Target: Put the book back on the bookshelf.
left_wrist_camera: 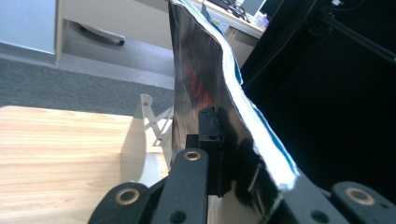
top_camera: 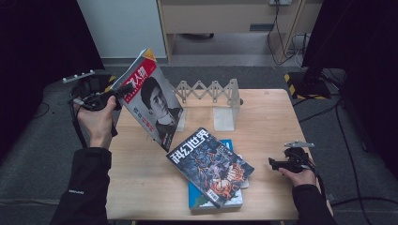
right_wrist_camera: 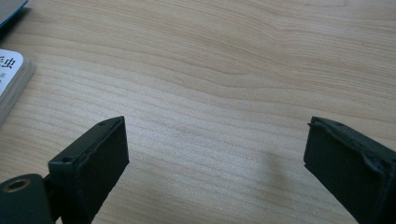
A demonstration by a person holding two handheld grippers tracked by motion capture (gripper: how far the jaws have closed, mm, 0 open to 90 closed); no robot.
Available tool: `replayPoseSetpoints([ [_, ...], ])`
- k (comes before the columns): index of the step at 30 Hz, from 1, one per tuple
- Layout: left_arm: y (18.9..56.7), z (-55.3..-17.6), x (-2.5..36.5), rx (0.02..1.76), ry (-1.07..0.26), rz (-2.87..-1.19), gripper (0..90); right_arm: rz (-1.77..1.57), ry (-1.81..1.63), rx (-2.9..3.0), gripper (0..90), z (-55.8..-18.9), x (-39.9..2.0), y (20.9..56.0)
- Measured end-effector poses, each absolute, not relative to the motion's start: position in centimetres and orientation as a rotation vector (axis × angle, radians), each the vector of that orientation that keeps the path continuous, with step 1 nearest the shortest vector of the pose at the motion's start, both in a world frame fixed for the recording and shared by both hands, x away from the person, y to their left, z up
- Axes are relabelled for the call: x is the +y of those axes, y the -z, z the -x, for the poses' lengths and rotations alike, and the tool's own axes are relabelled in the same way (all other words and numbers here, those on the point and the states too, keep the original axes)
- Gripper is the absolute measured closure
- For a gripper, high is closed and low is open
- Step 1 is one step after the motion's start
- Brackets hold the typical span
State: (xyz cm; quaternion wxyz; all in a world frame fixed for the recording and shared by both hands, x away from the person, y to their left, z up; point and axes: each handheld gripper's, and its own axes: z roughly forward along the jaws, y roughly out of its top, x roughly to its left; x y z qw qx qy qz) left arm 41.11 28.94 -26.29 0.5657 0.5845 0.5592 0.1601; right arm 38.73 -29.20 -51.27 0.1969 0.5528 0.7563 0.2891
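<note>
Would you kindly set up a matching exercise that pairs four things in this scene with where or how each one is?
Things:
1. portrait magazine
2. comic-cover magazine
3. expanding book rack
4. right gripper

States:
A. standing at the table's far edge
B. jaws open above bare wood
C. lying flat on a blue book
D. clamped in the left gripper, lifted and tilted

Pairs: 1-D, 2-C, 3-A, 4-B

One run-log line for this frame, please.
left claw: shut on magazine, lifted | right claw: open, empty | rack: empty
</note>
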Motion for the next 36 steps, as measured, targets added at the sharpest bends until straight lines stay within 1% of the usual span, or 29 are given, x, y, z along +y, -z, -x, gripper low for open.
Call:
replayPoseSetpoints([
  [9,26.7,-42.7,28.2,1.317,-0.464,-1.402,86.0,-1.535,-0.801,2.128,6.8,-38.8,-29.2,51.4],
  [23,29.1,-46.6,26.3,1.337,-0.588,-1.419,86.0,-1.532,-0.790,2.141,6.8,-38.8,-29.1,51.6],
  [29,30.8,-47.6,25.9,1.353,-0.609,-1.434,86.0,-1.534,-0.789,2.147,6.8,-38.8,-29.1,51.7],
  [36,32.5,-47.9,25.4,1.350,-0.628,-1.460,86.0,-1.535,-0.788,2.148,6.8,-38.8,-29.1,51.7],
])
